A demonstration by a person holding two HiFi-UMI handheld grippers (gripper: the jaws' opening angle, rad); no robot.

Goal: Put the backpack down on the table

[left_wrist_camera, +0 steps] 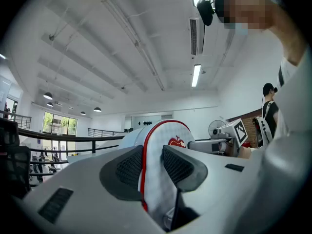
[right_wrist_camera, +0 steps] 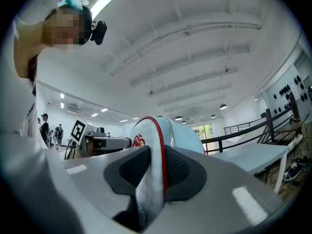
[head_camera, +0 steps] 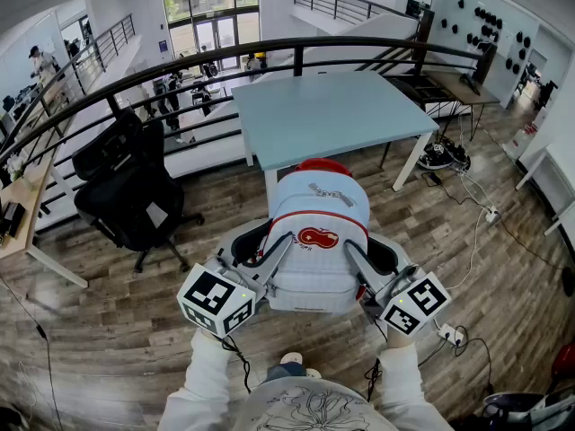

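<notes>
A pale blue and white backpack (head_camera: 316,227) with red piping and a red emblem hangs in the air between my two grippers, just short of the near edge of the light blue table (head_camera: 332,106). My left gripper (head_camera: 262,251) is shut on the pack's left side, and in the left gripper view its dark pads (left_wrist_camera: 129,167) press a red-trimmed fold of the backpack (left_wrist_camera: 158,135). My right gripper (head_camera: 375,260) is shut on the right side. In the right gripper view the backpack (right_wrist_camera: 168,130) sits clamped between the right gripper (right_wrist_camera: 157,162) jaws.
A black office chair (head_camera: 135,196) stands on the wood floor to the left. A dark railing (head_camera: 180,61) curves behind the table. Cables and a power strip (head_camera: 490,214) lie on the floor at the right. The table (right_wrist_camera: 258,155) top shows bare.
</notes>
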